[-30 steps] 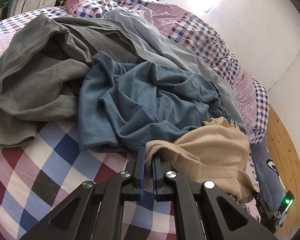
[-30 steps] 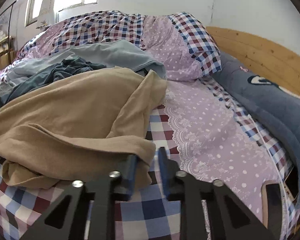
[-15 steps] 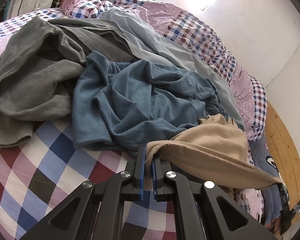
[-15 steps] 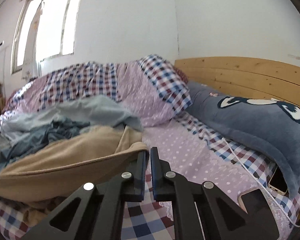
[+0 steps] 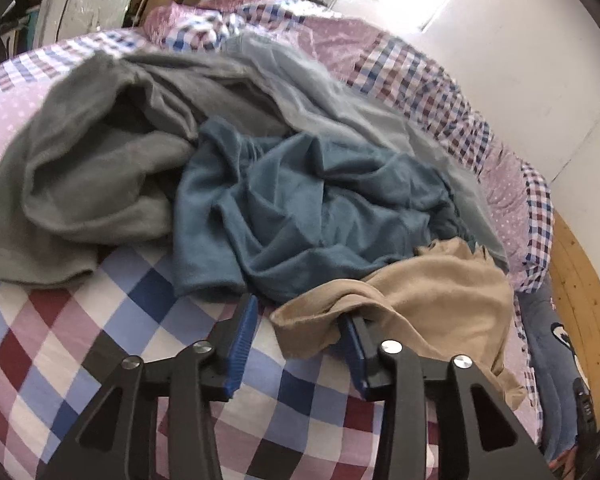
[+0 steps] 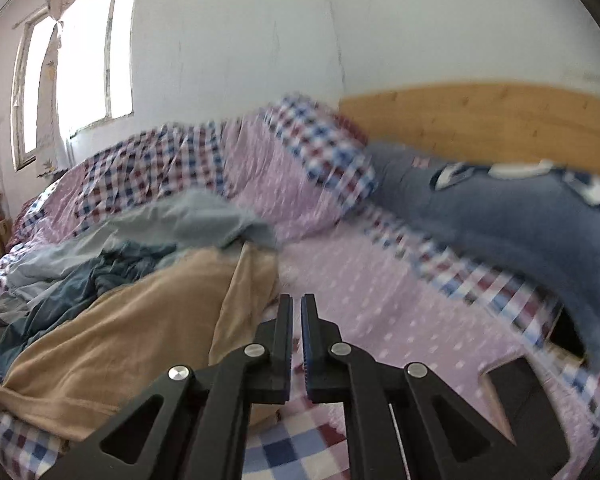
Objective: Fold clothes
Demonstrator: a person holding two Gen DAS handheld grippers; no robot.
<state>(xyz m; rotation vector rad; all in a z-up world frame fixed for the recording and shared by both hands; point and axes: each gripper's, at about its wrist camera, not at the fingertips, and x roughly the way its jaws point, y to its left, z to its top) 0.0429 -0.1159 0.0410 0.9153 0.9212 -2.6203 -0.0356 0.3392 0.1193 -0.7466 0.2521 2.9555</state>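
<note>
- The crumpled tan cotton garment [image 5: 432, 300] lies on the checked bedsheet [image 5: 100, 320], against a teal shirt [image 5: 300, 208].
- Left hand-held gripper [image 5: 300, 320] gapes wide, its right finger under the tan hem.
- Right hand-held gripper [image 6: 297, 320], angled level, is nearly closed, gripping nothing.

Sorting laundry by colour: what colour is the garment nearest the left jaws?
Tan garment, best seen in the left wrist view.

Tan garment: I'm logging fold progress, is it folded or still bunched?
Bunched. The tan soft garment lies rumpled on the checked bedsheet, one edge draped over the open left gripper.
</note>
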